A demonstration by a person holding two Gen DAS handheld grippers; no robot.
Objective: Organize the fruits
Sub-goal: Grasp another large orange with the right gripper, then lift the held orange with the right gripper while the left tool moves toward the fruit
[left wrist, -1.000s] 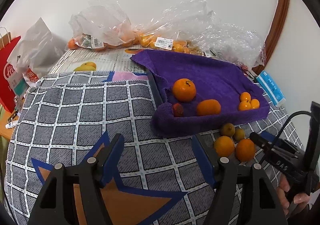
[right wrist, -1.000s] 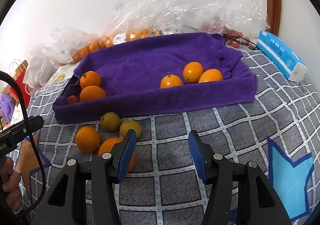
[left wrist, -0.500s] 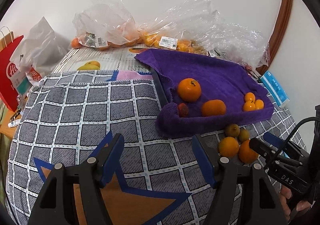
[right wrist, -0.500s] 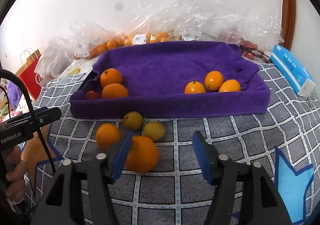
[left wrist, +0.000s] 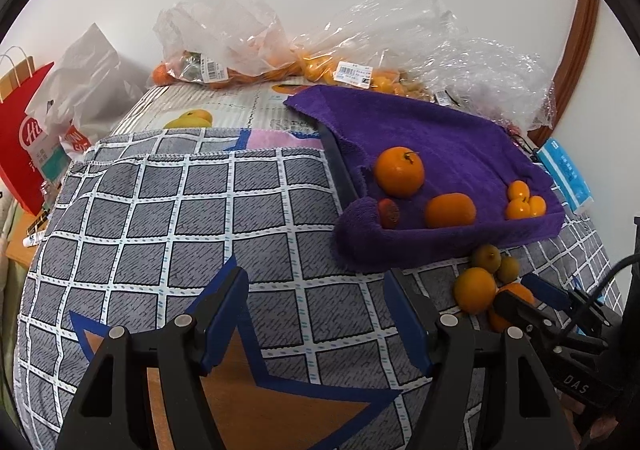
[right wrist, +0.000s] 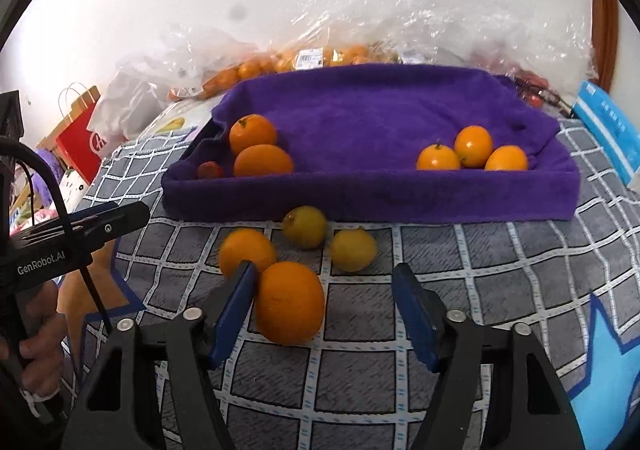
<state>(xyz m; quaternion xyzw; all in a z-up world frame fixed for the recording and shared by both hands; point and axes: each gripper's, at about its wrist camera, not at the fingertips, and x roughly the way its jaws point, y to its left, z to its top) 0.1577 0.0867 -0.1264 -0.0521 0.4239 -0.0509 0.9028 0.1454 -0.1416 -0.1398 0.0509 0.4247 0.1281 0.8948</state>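
Blue-padded, the right gripper (right wrist: 324, 306) straddles a large orange (right wrist: 289, 302) on the checked cloth (right wrist: 500, 270). Its jaws have just been closing; the left pad touches the fruit, the right stands clear, so nothing is gripped yet. Next, it likely must close fully and carry the fruit to the purple-towelled tray (right wrist: 372, 198). The left gripper (left wrist: 316, 314), marked "GenRobot.AI", hangs open and empty.

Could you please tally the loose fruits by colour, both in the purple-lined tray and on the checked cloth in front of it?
Orange fruits: 7, such as the large orange between the right gripper fingers
Yellow-green fruits: 2, for example
Small red fruit: 1
Total: 10
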